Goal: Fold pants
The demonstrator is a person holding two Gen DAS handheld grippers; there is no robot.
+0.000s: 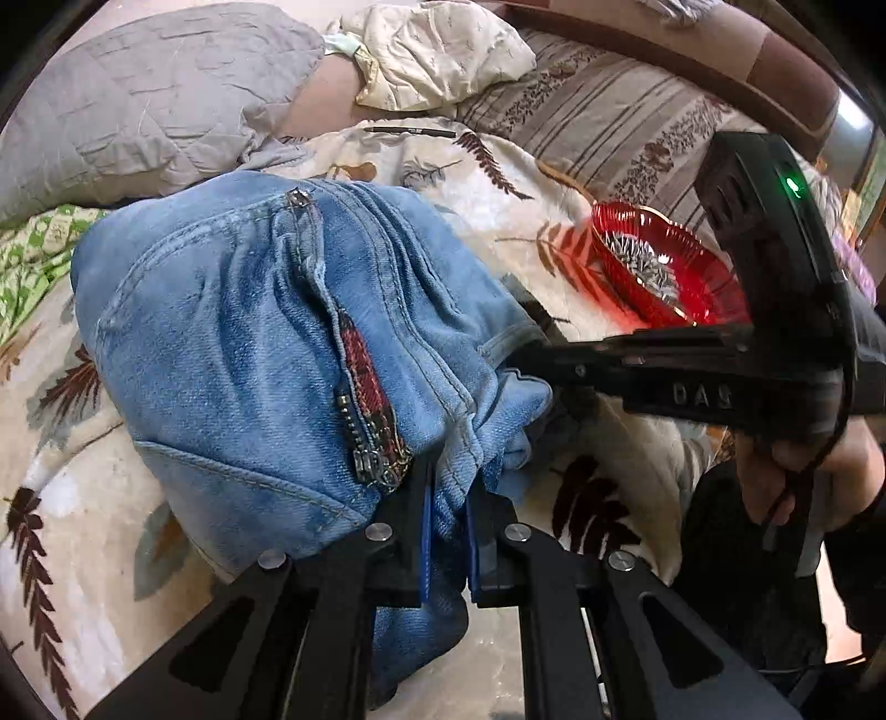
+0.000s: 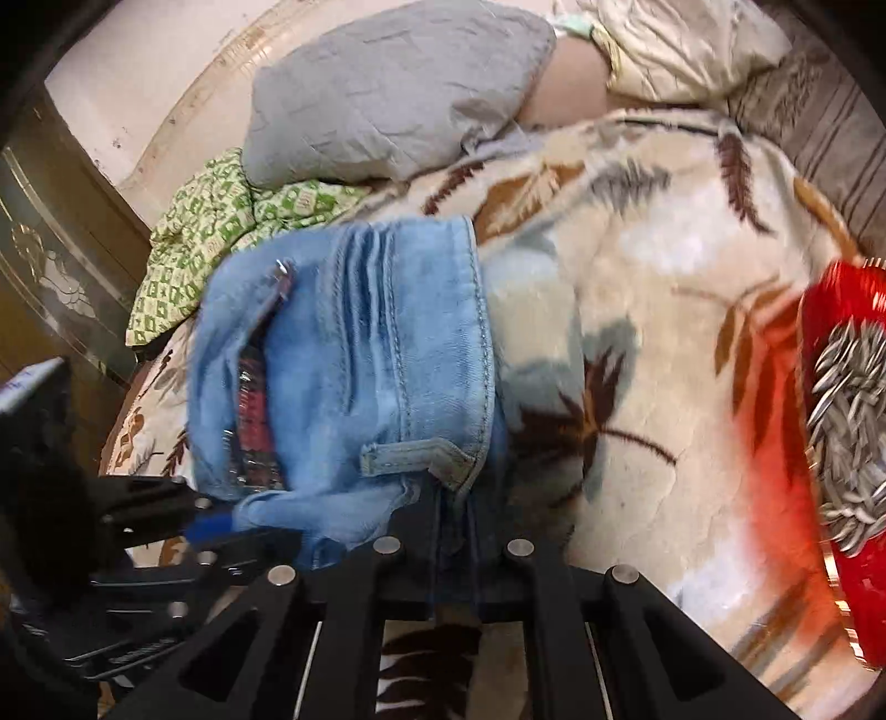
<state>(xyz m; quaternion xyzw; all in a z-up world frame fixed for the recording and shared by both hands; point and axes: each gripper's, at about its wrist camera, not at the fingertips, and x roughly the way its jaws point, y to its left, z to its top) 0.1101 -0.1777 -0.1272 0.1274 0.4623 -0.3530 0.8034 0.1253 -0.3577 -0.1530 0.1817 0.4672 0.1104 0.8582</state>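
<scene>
Light blue denim pants lie bunched on a leaf-patterned blanket, open zipper and red lining showing. My left gripper is shut on a fold of the denim at the near edge. My right gripper reaches in from the right and grips the pants' edge close by. In the right wrist view the pants hang forward from my right gripper, which is shut on the waistband by a belt loop. The left gripper shows at lower left, holding the denim.
A red glass bowl of sunflower seeds sits on the blanket to the right, also in the right wrist view. A grey pillow, green patterned cloth, cream quilt and a pen lie behind.
</scene>
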